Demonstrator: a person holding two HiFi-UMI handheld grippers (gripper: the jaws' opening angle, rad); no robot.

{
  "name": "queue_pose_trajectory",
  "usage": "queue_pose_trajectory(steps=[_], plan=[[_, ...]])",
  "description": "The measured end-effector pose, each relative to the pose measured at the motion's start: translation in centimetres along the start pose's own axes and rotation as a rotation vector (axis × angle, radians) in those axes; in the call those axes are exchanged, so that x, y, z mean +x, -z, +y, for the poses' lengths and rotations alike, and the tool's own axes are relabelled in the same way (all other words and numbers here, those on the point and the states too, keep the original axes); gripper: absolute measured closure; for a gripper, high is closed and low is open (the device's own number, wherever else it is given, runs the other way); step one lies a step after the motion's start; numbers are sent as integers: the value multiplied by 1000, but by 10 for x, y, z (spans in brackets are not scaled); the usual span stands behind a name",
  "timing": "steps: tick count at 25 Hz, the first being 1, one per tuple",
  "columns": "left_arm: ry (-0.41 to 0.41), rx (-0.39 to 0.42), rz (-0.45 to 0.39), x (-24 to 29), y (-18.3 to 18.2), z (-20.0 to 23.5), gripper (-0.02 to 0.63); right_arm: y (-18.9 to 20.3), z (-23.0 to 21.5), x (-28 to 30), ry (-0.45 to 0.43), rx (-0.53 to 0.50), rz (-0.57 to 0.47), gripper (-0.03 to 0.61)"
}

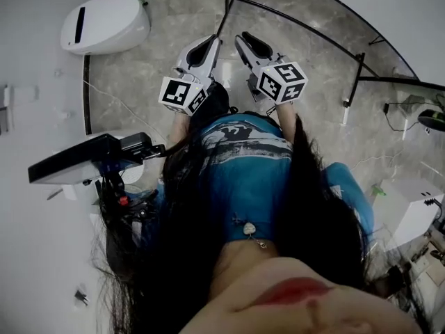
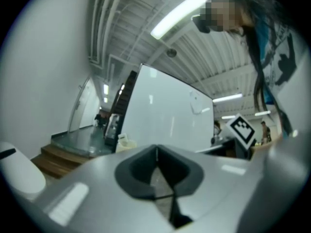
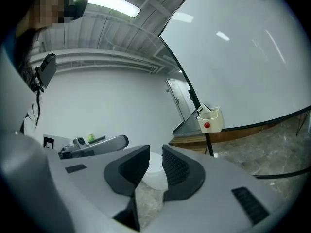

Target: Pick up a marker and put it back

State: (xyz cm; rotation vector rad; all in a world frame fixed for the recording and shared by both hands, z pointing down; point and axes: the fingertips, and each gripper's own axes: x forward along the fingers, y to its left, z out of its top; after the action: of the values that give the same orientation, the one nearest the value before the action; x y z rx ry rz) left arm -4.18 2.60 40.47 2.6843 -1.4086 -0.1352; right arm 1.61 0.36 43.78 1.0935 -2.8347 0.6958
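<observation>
No marker shows clearly in any view. A cream holder [image 3: 210,119] with a small red item in it hangs at the lower edge of the whiteboard [image 3: 243,57], far beyond my right gripper [image 3: 155,161]. That gripper's jaws stand a little apart with nothing between them. My left gripper [image 2: 156,152] has its pads pressed together, empty, and faces the whiteboard [image 2: 165,115] from a distance. In the head view both grippers, left [image 1: 211,42] and right [image 1: 242,40], are held close in front of the person's body, above the marbled floor.
A white rounded pod [image 1: 104,23] stands on the floor at the upper left. The whiteboard's black base frame [image 1: 306,30] curves across the floor ahead. A black device on a stand [image 1: 83,158] is at the left. Cables and equipment [image 1: 410,214] lie at the right.
</observation>
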Motion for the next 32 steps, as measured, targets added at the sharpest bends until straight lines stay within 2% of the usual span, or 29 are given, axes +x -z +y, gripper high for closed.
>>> queue_pose_trajectory(steps=[5,7,16,18,21,25,28,32], plan=[[12,-34,9,38,-8,123,612,-28,-22,111,45,11,-11,494],[22,-40,10,50,-10,153,612,-36,-29,136,64,11,-16,494],[129,-60,18,77,-18,146,611,-57,-54,120,214,-63,-17,494],[158,-71,33,93,-14,155,612,-64,-71,132,254,-90,-1,494],[177,-90,58,141,-3,182,611,-79,-122,168,294,-128,39,494],[167,-97,83,210,12,201,612,-99,-196,205,298,-226,106,494],[143,-96,83,222,10,209,612,-107,-209,224,278,-319,155,492],[115,-90,63,229,1,218,612,-114,-218,248,237,-355,193,492]])
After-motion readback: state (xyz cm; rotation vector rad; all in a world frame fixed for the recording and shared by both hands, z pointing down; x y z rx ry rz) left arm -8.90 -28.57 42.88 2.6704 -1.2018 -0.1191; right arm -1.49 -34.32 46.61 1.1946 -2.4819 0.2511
